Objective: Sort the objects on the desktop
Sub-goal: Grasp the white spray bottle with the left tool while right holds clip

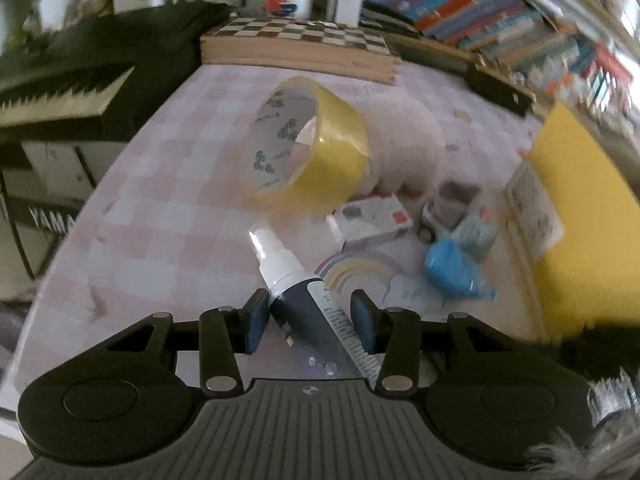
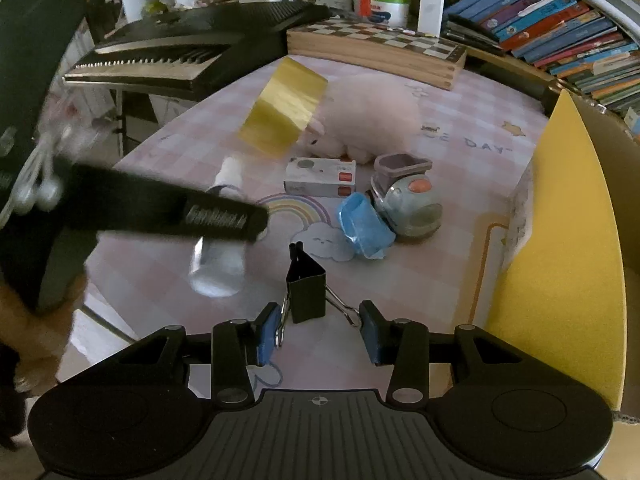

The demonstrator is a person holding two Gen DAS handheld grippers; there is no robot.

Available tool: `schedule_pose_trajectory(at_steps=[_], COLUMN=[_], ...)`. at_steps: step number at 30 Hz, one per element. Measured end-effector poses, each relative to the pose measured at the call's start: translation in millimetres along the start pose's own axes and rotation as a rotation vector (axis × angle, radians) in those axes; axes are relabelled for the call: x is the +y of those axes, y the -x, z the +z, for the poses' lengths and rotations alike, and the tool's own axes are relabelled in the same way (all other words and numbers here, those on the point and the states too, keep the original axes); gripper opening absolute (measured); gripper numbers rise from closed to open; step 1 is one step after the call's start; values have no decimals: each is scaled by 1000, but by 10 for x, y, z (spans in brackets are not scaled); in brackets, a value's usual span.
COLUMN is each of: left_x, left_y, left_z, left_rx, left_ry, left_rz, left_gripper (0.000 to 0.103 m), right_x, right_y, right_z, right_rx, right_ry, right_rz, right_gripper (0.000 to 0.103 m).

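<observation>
The left tongs (image 1: 310, 322) clasp only the lower body of the slanted dark-blue, white-capped spray bottle (image 1: 298, 284) near the desk's (image 1: 160, 200) front edge, so it may pivot loose, while the right tongs (image 2: 320, 330) pinch a black binder clip (image 2: 307, 294) by its wire handles.

Black grippers (image 1: 308, 316), seemingly blue-padded fingers (image 2: 267, 334)

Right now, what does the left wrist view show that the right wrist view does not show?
Only the left wrist view shows the tape roll's printed inner side and the dark label on the spray bottle, which lies between the left gripper's pads. Only the right wrist view shows the black binder clip, held by its wire handles in the right gripper. Both views share the pink plush toy, the small white box, and the chessboard.
</observation>
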State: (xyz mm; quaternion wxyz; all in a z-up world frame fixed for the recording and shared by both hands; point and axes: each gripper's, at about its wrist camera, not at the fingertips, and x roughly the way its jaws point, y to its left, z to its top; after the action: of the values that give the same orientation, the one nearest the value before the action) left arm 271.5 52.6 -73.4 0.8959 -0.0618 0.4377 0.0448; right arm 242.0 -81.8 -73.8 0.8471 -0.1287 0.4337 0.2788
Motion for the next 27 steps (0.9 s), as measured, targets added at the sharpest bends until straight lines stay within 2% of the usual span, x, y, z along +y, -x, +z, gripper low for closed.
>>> schedule_pose_trajectory(at_steps=[3, 6, 7, 9, 12, 15, 22, 27], left_x=[-2, -58, -56, 12, 166, 269, 368, 448], left_y=[55, 80, 90, 109, 150, 264, 602, 810], left_z=[-83, -163, -169, -155, -140, -121, -32, -25], left_rx=[33, 30, 27, 21, 25, -13, -98, -131], left_ry=[-33, -102, -109, -86, -9, 62, 107, 152], left_rz=[0, 8, 8, 8, -19, -44, -116, -166], left_gripper=[51, 51, 44, 30, 30, 30, 30, 30], right_x=[-11, -21, -24, -20, -22, -8, 44, -21], right_y=[-18, -40, -50, -51, -22, 46, 166, 279], right_z=[5, 11, 10, 8, 22, 50, 134, 213], right_rx=[0, 7, 10, 6, -15, -48, -92, -133], right_ry=[-8, -22, -26, -29, -43, -43, -44, -105], right_rz=[7, 13, 14, 14, 19, 23, 7, -22], right_gripper=[42, 42, 42, 42, 42, 41, 41, 41])
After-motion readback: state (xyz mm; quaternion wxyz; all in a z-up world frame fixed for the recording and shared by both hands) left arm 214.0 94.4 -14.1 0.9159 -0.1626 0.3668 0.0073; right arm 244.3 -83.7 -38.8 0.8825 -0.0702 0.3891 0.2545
